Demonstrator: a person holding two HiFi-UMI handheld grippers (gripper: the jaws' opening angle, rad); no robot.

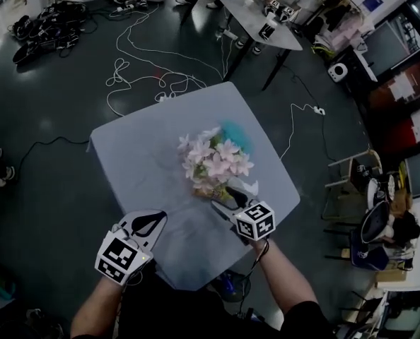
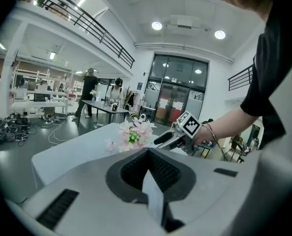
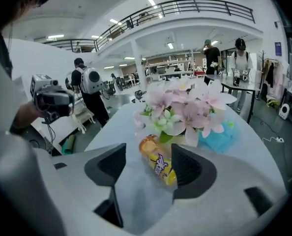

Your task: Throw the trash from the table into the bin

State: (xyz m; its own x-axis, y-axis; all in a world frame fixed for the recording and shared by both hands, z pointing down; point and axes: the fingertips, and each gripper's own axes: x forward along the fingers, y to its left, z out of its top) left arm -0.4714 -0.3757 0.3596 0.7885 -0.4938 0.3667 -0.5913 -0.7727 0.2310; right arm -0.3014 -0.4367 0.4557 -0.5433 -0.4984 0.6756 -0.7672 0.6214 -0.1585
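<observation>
Since its jaws stand wide apart around the yellow snack packet (image 3: 158, 163) on the table (image 1: 132, 154), the right gripper (image 3: 138, 173) seems ready to grasp it — flowers (image 3: 185, 109) just beyond at twelve o'clock, left gripper (image 2: 147, 163) closed and empty at nine o'clock.

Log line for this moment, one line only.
left gripper: shut, empty | right gripper: open around yellow-orange plastic snack packet, not gripped | packet: on grey table beside pink flowers
</observation>
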